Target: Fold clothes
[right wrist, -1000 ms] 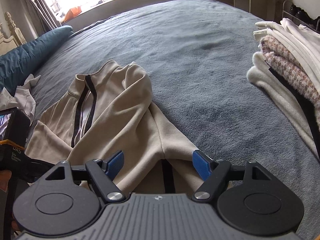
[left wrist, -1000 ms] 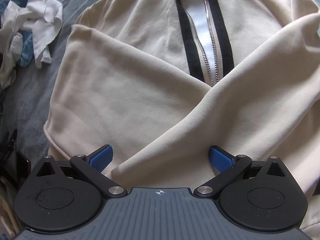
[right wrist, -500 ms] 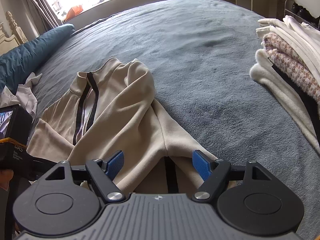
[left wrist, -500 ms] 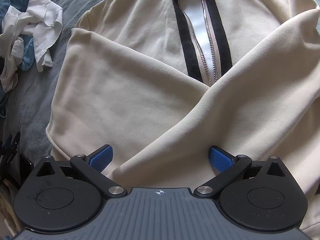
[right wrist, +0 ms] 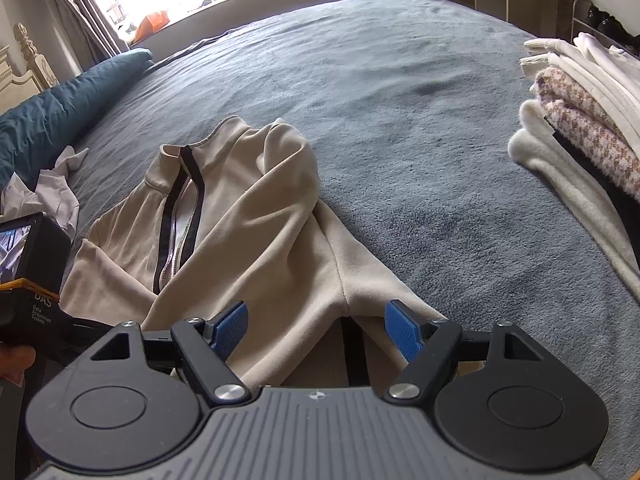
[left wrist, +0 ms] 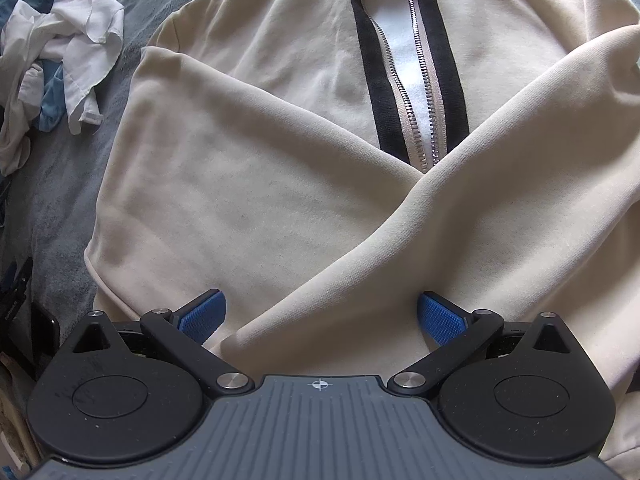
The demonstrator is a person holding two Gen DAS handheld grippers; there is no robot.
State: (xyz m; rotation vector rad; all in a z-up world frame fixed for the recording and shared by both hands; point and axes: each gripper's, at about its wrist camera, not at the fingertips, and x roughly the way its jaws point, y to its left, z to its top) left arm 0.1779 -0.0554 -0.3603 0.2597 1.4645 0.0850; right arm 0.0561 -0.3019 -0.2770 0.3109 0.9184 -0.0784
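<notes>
Since a second ago my left gripper (left wrist: 320, 314) has slid a little across the cream zip-up jacket (left wrist: 248, 184), so the jacket's folded left edge and the crumpled white shirt (left wrist: 68, 52) sit further right in its view; my right gripper's view is almost unchanged. From the left gripper, the white shirt lies well off to the upper left on the grey bedspread (left wrist: 52, 184). Straight ahead, the jacket lies flat with both sleeves crossed over its chest, and the black-trimmed zipper (left wrist: 416, 92) shows above the crossing. Its jaws stand wide apart, and the upper sleeve's cuff end lies between the blue pads (left wrist: 202, 314); whether they touch the cloth I cannot tell. My right gripper (right wrist: 316, 330) hovers at the jacket's (right wrist: 256, 232) lower right corner, jaws wide, clamping nothing, the hem fold between its pads. Well off to its right sits a stack of folded knitwear (right wrist: 576, 120).
</notes>
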